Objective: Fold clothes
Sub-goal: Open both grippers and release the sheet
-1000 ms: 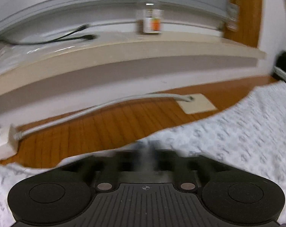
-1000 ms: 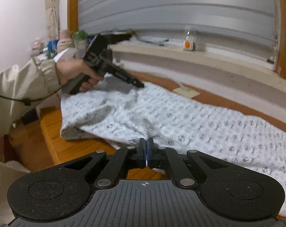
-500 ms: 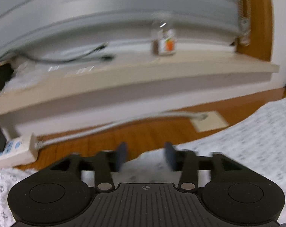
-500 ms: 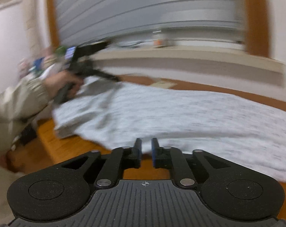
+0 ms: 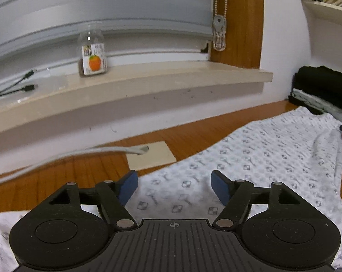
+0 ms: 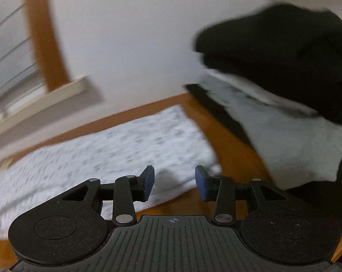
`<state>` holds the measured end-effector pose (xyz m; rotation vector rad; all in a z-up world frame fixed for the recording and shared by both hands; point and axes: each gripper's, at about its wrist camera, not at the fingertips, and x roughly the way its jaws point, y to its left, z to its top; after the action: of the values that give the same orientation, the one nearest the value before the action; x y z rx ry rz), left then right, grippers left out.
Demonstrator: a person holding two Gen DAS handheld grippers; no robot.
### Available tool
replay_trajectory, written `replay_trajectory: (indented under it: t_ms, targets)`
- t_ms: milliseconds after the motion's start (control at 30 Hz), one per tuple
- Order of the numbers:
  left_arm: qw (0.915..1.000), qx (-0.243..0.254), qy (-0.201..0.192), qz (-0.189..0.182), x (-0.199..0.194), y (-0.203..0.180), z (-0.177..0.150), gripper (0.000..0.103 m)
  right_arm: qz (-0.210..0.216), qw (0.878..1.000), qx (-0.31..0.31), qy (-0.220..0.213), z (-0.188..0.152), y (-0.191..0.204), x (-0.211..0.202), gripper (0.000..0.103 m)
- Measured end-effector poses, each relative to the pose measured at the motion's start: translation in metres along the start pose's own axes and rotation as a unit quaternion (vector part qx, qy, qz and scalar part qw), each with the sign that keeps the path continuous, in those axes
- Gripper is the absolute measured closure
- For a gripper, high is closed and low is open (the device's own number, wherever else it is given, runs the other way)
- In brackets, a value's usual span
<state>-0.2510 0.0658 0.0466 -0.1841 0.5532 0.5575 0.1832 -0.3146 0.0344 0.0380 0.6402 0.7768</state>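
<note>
Both claws are opening and hold nothing above the patterned white garment [image 5: 273,158] spread flat on the wooden floor [image 5: 57,176]; the left gripper [image 5: 174,184] hangs wide over its edge, the right gripper [image 6: 174,182] narrower near a corner; each should pinch one clean edge before lifting.

soft printed cloth garment [image 5: 261,158], glossy wood floor [image 5: 69,170], clear plastic jar [image 5: 92,52]

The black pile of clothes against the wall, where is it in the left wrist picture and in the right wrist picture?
Left wrist view: the black pile of clothes sits at the far right edge, by the white wall, beyond the patterned white garment.
Right wrist view: it fills the upper right, blurred, atop lighter folded cloth.
Shared landmark: the window sill with its wooden frame.
</note>
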Motion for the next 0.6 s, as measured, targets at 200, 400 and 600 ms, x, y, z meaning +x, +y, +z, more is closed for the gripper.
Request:
replay_trajectory:
  t_ms: [200,400,600]
  targets:
    - [0.9998,-0.014,0.011,-0.003,0.003,0.005,-0.010,0.027,-0.028,1.000,-0.002,0.009,0.006,0.000,0.021,0.063]
    - [0.9995,-0.031,0.007,-0.004,0.002,0.012,-0.011,0.026,-0.043,0.998,-0.033,-0.044,0.020,-0.001,0.012,0.100]
    - [0.9994,-0.032,0.013,-0.008,0.004,0.012,-0.011,0.024,-0.088,0.994,-0.047,-0.034,0.028,-0.009,0.013,0.100]
